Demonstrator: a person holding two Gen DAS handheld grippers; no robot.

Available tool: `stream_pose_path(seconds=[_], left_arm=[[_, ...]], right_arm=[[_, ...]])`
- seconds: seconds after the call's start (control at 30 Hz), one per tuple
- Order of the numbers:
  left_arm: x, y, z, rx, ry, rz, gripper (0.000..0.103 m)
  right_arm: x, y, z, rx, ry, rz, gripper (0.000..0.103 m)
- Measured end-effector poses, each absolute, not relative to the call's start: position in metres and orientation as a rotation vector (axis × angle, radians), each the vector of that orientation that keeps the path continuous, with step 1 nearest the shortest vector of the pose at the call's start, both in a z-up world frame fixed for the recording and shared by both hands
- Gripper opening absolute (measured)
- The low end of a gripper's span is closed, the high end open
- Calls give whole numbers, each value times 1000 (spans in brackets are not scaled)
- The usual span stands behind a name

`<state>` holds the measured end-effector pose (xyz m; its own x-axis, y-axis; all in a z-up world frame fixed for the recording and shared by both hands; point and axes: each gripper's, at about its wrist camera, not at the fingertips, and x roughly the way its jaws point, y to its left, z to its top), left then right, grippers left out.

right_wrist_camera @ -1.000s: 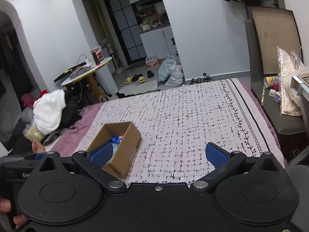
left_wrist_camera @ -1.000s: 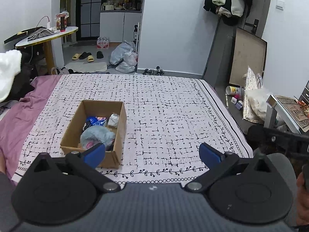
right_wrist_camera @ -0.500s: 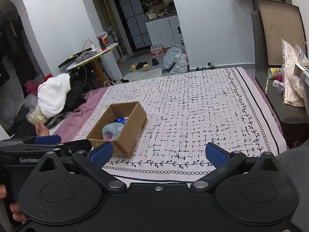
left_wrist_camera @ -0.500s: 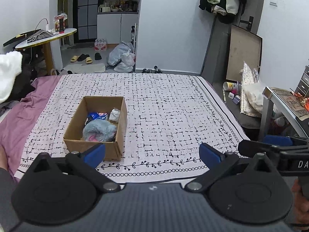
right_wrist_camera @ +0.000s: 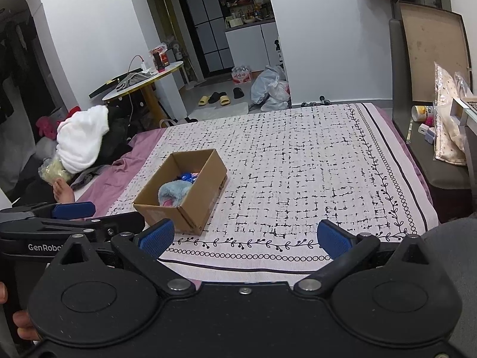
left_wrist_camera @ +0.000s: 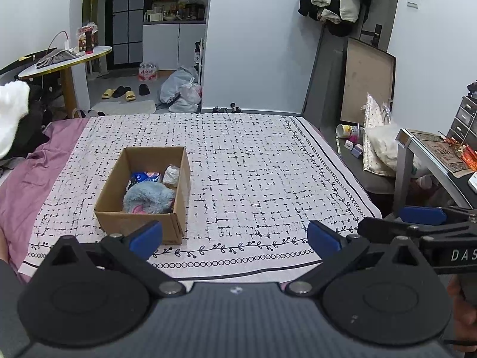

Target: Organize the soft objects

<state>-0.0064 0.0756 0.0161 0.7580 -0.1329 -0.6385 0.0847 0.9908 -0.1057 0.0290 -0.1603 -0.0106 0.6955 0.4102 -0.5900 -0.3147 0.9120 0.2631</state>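
A cardboard box (left_wrist_camera: pixel 107 205) stands on the patterned bedspread (left_wrist_camera: pixel 253 173). In it lie a fluffy blue-grey plush with pink (left_wrist_camera: pixel 149 198), a blue packet (left_wrist_camera: pixel 146 176) and a small white soft thing (left_wrist_camera: pixel 172 174). The box (right_wrist_camera: pixel 208 179) and the plush (right_wrist_camera: pixel 173 192) also show in the right wrist view. My left gripper (left_wrist_camera: pixel 235 237) is open and empty, held back over the bed's near edge. My right gripper (right_wrist_camera: pixel 244 235) is open and empty, to the right of the left one.
A purple sheet (left_wrist_camera: pixel 26 176) and a white fluffy pile (right_wrist_camera: pixel 82 140) lie left of the bedspread. A bare foot (right_wrist_camera: pixel 62 191) rests by the pile. A round table (left_wrist_camera: pixel 65 62) stands far left. A chair with bags (left_wrist_camera: pixel 375 152) and a desk (left_wrist_camera: pixel 432 155) stand right.
Both grippers have pulled back and up from the box, so more of the bed shows. The box contents have not moved. Both stay open.
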Motion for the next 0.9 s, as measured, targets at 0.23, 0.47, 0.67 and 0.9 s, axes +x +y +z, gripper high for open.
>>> stream_pose_path(seconds=[0.23,0.47,0.67,0.9], left_arm=[[-6,78,12,-72,708,-119,102],[-6,85,10,-83,712,-113,102],[-6,87,9,-88,713,-115,102],[-6,86,8,-86,716,-123,102]], right_arm=[[31,-160,-11,145,698,402,103],[32,-160,-13,144,704,403,103],[31,-161,-14,144,709,408,103],[31,-161,-14,141,709,403,103]])
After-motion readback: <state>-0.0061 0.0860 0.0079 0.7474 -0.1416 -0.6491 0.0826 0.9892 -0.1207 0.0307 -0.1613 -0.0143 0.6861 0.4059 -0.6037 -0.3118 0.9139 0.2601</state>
